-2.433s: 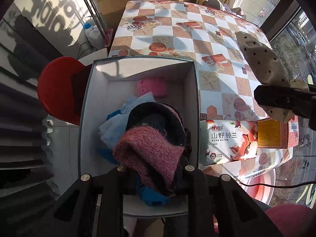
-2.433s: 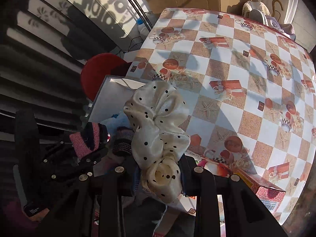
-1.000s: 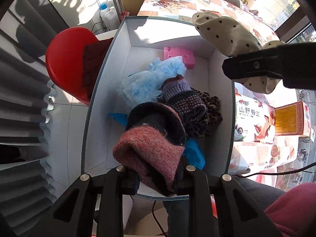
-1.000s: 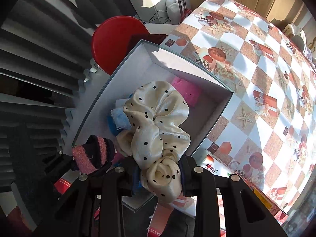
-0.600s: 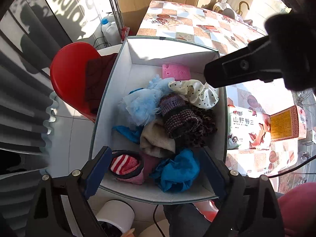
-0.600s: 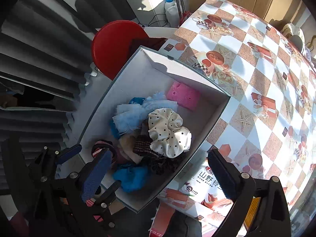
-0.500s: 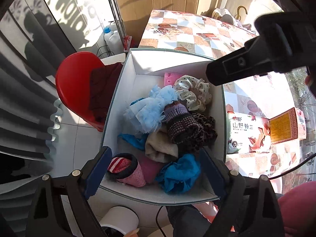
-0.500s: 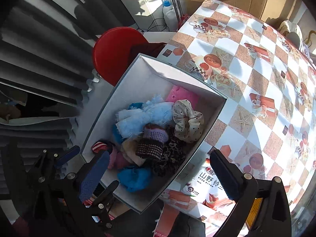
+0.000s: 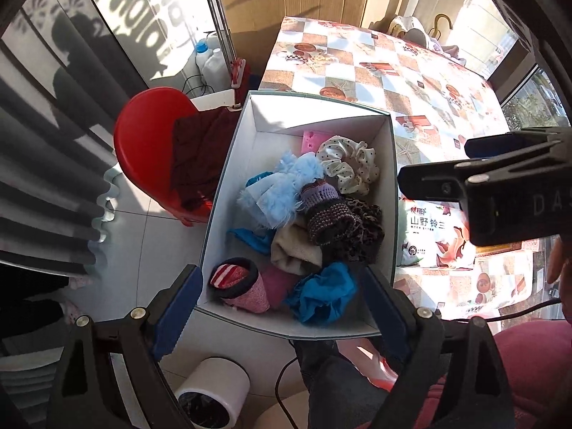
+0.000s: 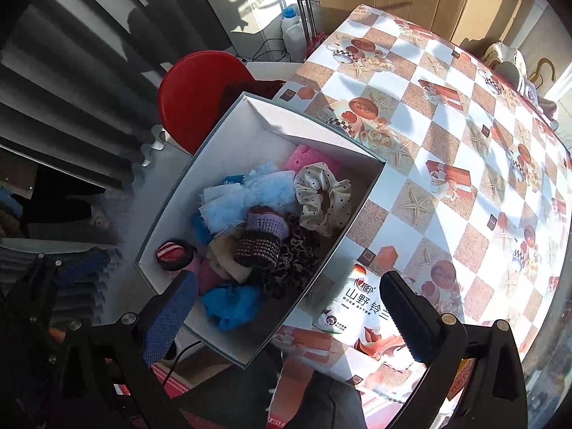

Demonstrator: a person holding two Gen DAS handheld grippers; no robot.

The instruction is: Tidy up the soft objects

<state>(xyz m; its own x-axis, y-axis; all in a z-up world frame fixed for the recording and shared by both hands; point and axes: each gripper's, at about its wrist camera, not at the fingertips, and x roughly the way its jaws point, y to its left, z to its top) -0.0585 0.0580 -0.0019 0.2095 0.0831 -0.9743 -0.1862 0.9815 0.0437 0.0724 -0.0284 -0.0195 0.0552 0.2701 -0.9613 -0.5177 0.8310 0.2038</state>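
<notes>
A white box (image 9: 228,164) (image 10: 168,214) at the table's near-left corner holds several soft items. The cream polka-dot scrunchie (image 9: 348,169) (image 10: 323,196) lies at its far right. The pink knit cuff with a striped lining (image 9: 237,284) (image 10: 177,254) lies at the near left. Between them are a light blue fluffy piece (image 9: 282,189), a purple-brown knit piece (image 9: 327,211), a leopard-print piece (image 10: 295,261), a blue cloth (image 9: 323,296) and a pink sponge (image 10: 304,157). My left gripper (image 9: 282,307) is open and empty above the box's near end. My right gripper (image 10: 296,314) is open and empty, above and right of the box.
The checkered table (image 9: 411,82) (image 10: 464,143) stretches beyond the box. A tissue pack (image 9: 427,232) (image 10: 361,318) lies right of the box. A red stool (image 9: 146,143) with a dark cloth stands to the left, bottles (image 9: 211,60) behind it. A white round bin (image 9: 214,391) sits below.
Both grippers opened and dropped their items into the box: the left let go of the pink knit cuff, the right the polka-dot scrunchie. Both then rose away from the box.
</notes>
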